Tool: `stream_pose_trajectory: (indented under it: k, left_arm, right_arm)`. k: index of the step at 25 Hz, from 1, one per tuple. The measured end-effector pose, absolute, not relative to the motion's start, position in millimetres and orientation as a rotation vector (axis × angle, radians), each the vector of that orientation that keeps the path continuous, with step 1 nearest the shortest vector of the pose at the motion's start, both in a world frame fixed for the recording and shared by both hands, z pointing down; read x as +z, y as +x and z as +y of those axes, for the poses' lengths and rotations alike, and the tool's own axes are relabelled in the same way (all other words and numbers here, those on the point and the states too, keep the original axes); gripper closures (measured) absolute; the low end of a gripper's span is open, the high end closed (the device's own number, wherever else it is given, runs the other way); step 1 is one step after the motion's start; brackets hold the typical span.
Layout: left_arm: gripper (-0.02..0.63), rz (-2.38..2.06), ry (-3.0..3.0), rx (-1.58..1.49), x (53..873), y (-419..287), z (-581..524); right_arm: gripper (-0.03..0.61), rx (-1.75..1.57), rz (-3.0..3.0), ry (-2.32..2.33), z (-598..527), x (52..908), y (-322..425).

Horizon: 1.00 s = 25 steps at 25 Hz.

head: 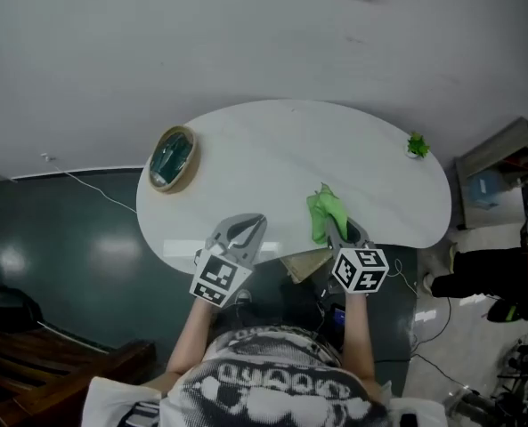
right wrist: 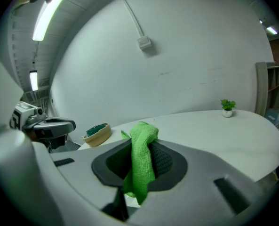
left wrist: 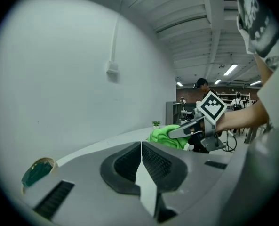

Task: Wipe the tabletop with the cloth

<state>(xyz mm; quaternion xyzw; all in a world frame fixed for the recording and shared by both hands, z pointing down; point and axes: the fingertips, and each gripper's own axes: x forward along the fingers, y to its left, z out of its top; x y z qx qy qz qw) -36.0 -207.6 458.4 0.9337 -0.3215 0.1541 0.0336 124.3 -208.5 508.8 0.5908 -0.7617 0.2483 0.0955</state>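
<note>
A green cloth [head: 325, 213] hangs bunched over the near edge of the white oval tabletop [head: 272, 158]. My right gripper [head: 333, 229] is shut on it; in the right gripper view the cloth [right wrist: 141, 161] is pinched between the jaws and sticks up past them. My left gripper [head: 246, 232] hovers over the table's near-left edge, shut with nothing in it. From the left gripper view the closed jaws [left wrist: 141, 160] point across the table, with the cloth [left wrist: 167, 135] and the right gripper [left wrist: 195, 126] to the right.
A round woven basket [head: 172, 158] with something dark green inside stands at the table's left end. A small potted plant [head: 417, 145] sits at the far right edge. A white wall lies behind, with dark floor to the left and cluttered shelving to the right.
</note>
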Motion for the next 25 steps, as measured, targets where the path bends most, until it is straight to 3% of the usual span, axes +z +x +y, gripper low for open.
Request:
stream_pose_trajectory:
  k: [12, 20, 25]
  left_arm:
    - [0.606, -0.989, 2.879, 0.491, 459, 127, -275]
    - [0.606, -1.123, 2.828, 0.545, 466, 140, -304]
    - [0.606, -1.217, 2.766, 0.581, 479, 131, -308]
  right_arm:
    - [0.515, 0.729, -1.933, 1.946, -270, 546, 421]
    - [0.515, 0.696, -1.554, 2.11, -288, 576, 598]
    - [0.515, 0.742, -1.41, 2.037, -297, 620, 642]
